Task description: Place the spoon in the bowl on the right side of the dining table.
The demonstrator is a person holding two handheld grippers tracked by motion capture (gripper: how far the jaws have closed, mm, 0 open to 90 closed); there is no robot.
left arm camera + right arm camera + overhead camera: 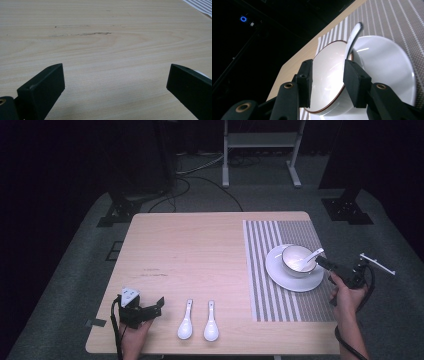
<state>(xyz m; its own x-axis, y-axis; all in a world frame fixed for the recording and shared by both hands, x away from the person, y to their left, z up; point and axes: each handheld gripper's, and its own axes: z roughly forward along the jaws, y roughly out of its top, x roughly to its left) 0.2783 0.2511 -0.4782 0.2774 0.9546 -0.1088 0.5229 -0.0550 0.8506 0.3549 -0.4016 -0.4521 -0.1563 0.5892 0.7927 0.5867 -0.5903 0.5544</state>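
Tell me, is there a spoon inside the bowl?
Yes, a white spoon rests in the bowl, its handle leaning over the rim.

Open bench [200, 245] lies ahead of my left tongs [159, 304]; two spoons [198, 321] block their right, bowl [298, 261] fronts my right tongs [325, 263].

Two spare white spoons [185, 321] [211, 322] sat side by side on the wooden table [190, 250], well left of the striped placemat [280, 232].

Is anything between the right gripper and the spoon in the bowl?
Nothing visible. The right gripper is right at the spoon leaning in the bowl, jaws partly open, no pad visibly pressing it.
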